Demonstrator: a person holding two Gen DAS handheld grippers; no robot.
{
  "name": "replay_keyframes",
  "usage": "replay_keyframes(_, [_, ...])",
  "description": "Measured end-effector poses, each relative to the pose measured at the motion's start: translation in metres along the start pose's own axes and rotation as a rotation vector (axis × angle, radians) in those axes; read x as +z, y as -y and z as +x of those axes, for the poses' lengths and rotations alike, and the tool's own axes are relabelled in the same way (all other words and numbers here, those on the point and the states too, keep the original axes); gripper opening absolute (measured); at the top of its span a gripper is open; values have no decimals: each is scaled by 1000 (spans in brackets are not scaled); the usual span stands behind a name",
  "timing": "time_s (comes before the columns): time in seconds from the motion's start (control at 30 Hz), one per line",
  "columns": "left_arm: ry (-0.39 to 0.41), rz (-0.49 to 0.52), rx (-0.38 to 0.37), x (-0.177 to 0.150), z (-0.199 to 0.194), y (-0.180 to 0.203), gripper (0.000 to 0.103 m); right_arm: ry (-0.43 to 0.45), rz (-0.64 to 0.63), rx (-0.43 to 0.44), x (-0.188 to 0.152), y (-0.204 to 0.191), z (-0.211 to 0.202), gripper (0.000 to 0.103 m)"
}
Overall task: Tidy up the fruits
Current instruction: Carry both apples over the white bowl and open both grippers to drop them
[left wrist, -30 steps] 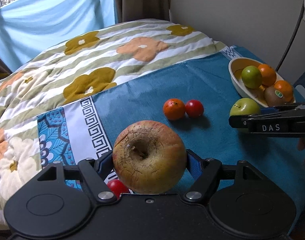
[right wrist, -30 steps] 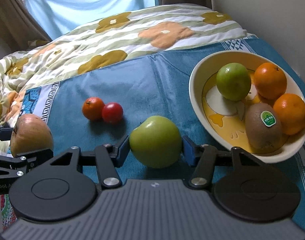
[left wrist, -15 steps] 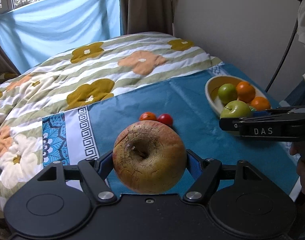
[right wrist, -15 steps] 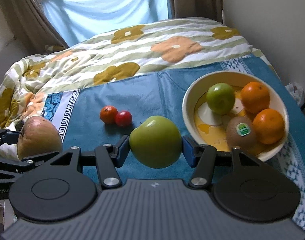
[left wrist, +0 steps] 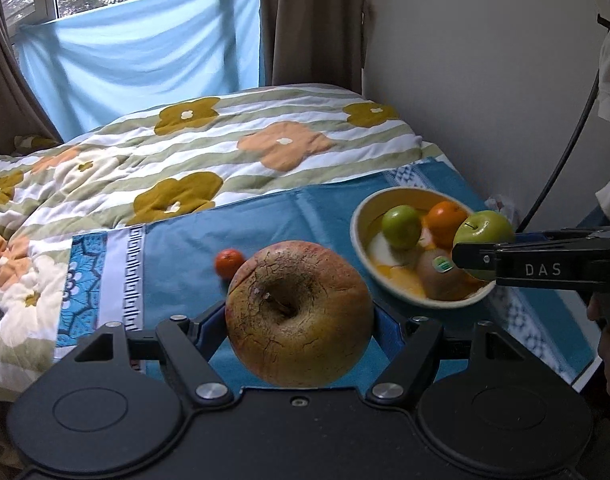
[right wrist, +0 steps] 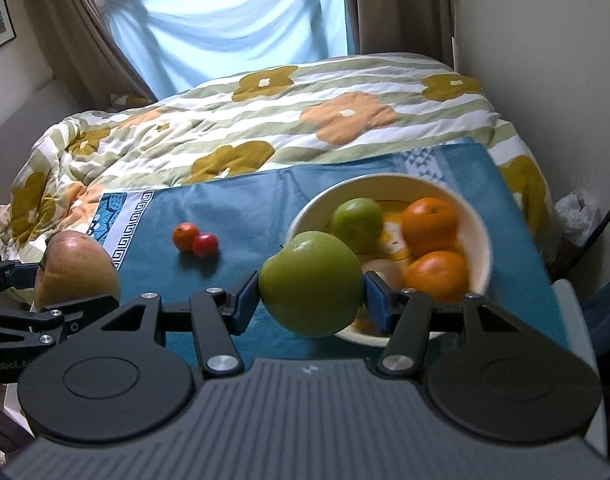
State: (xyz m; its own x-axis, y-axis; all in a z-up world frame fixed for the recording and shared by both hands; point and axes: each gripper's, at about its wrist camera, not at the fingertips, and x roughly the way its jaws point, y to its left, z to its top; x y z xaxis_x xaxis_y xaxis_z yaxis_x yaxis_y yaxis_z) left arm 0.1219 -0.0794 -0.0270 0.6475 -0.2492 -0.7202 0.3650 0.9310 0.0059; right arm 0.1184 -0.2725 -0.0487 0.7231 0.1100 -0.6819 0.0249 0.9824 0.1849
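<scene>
My left gripper (left wrist: 300,320) is shut on a wrinkled red-yellow apple (left wrist: 300,314), held above the blue cloth (left wrist: 265,220); the apple also shows in the right wrist view (right wrist: 76,270). My right gripper (right wrist: 311,300) is shut on a green apple (right wrist: 311,283), held above the near rim of the cream bowl (right wrist: 305,216); it also shows in the left wrist view (left wrist: 483,230). The bowl (left wrist: 359,236) holds a green apple (right wrist: 357,218), two oranges (right wrist: 429,220) and a kiwi (left wrist: 439,270). A small orange (right wrist: 185,236) and a red tomato (right wrist: 205,245) lie on the cloth.
The cloth lies on a bed with a flowered quilt (left wrist: 225,148). A wall (left wrist: 485,80) runs along the right side, with a black cable (left wrist: 561,160). Curtains and a light blue sheet (right wrist: 233,28) hang at the window behind.
Both grippers have risen and pulled back with their apples. The right gripper has moved right, over the bowl's near rim.
</scene>
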Motion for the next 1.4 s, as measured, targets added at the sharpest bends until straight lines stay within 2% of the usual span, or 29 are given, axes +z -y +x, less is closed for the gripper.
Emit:
replay_keyframes(0.2, [-1,-26,10,12,11,41,78,6,-25,23,9,44,-11,71])
replay_keyframes(0.5, [-17,-50,27,25,56,85,78,13,-64,56,23,97,-3,71])
replay_keyframes(0.83, [-63,-40,54,36,117,98,78,0,-105,93,39,117,30,71])
replay_keyframes(1.23, [-102,9,94,45,151,108,79,-6,-119,117,57,123,64,71])
replay_keyframes(1.3, [-89,15,86,46,151,110,84,-5,-117,119,60,124,68,71])
replay_keyframes(1.37, [-57,29,95,48,147,112,98,-5,-121,117,64,125,72,71])
replay_keyframes(1.4, [-45,30,97,50,144,113,99,-6,-123,118,66,125,74,71])
